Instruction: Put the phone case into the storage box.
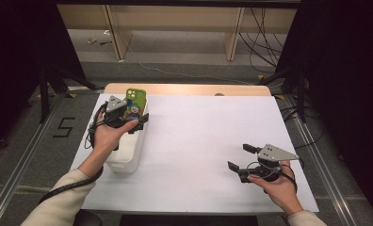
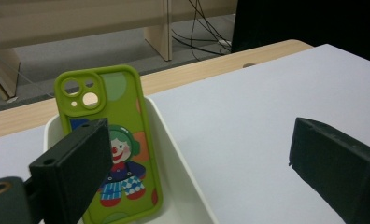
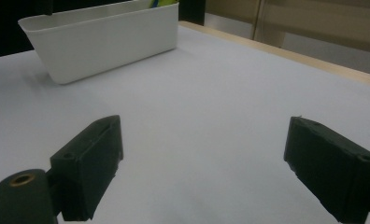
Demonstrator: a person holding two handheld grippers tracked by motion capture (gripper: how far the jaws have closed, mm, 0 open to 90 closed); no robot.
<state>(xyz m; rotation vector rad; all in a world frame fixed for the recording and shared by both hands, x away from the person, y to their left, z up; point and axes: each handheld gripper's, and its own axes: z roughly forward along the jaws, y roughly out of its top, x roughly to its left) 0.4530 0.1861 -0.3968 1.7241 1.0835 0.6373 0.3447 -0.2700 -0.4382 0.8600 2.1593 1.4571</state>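
Phone case: a lime-green soft phone case printed with a cartoon clown (image 2: 115, 149) stands nearly upright at the far end of a white oblong plastic tub (image 3: 101, 39), camera cut-outs at the top, its lower edge down inside the tub. It seems to lean on the tub's end wall, which would explain why it stays up with nothing gripping it.

Tub: it sits on the white sheet covering the table (image 1: 198, 141), long side running away from the person, just under the left hand.

Left gripper (image 1: 130, 121): held over the tub, pointing at the case. The jaws stand wide apart; in the left gripper view the case is behind and beside the left-hand jaw, not between the two, and neither pad presses on it. Whether that jaw brushes the case I cannot tell. Nothing is gripped.

Right gripper (image 1: 243, 157): parked low over bare sheet, well apart from the tub, likely waiting out of the way. Its jaws gape wide with only table surface between them; the tub lies far ahead and to the left of them.

Next move, as a judgement: the left jaws need to straddle the case's thin edge before closing.
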